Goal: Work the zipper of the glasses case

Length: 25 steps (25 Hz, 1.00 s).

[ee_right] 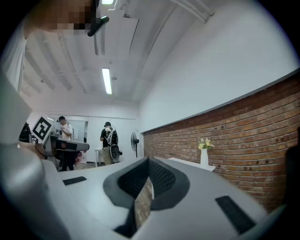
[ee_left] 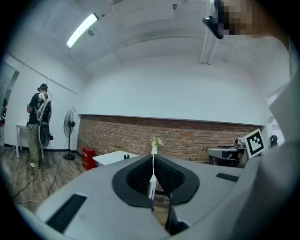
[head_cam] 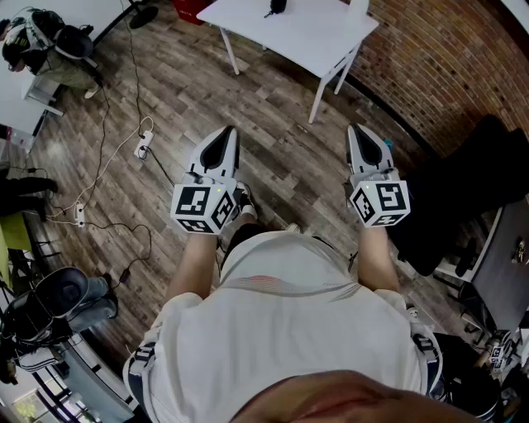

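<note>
Floor (head_cam: 277,161) lies open ahead; white table (head_cam: 297,37) stands beyond.

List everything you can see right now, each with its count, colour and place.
table: one, white, ahead by the brick wall
dark item: one, black, on the table's far edge; too small to tell what it is
vase: one, white, with pale yellow flowers, on the table
brick wall: one, red-brown, behind the table
fan: one, black, standing at the wall's end
box: one, red, on the floor near the table
power strips: two, white, on the wooden floor at left, with cables
bystanders: two, at the far end of the room
glasses case: none in view
left tongs: one, grey, shut, empty
right tongs: one, grey, shut, empty
</note>
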Each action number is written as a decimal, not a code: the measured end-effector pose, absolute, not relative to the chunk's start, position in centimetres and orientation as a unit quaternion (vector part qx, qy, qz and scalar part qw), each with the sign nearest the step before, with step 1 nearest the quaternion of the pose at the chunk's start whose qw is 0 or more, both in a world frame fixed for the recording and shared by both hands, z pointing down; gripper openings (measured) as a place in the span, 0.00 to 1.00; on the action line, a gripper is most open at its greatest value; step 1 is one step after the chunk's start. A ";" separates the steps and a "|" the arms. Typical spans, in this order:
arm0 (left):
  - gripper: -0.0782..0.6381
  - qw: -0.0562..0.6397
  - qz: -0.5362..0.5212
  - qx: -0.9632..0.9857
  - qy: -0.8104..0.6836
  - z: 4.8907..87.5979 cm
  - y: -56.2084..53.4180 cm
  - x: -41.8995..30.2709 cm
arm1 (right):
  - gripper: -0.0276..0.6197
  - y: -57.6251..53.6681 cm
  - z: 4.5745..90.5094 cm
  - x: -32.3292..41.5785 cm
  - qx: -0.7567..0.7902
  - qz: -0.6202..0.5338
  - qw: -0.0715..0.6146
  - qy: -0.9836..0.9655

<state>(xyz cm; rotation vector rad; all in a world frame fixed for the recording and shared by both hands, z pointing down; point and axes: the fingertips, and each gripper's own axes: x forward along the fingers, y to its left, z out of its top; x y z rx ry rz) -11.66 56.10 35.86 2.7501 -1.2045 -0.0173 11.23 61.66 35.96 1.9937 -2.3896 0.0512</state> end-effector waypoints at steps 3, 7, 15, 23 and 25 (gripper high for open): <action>0.13 0.070 -0.001 0.914 -0.400 36.0 56.3 -11.3 | 0.12 61.7 36.2 11.4 0.637 0.018 0.017 -0.771; 0.13 0.067 0.006 0.913 -0.403 36.2 56.4 -10.7 | 0.12 61.4 36.7 11.7 0.630 0.022 0.019 -0.776; 0.13 0.076 0.014 0.909 -0.410 36.8 55.3 -11.4 | 0.12 60.0 37.4 11.0 0.620 0.029 0.025 -0.784; 0.13 0.091 0.026 0.903 -0.420 37.9 52.7 -12.8 | 0.12 57.0 38.5 10.6 0.625 0.046 0.025 -0.779; 0.13 0.093 0.038 0.900 -0.423 38.7 51.5 -13.1 | 0.12 55.7 39.2 10.5 0.619 0.051 0.022 -0.783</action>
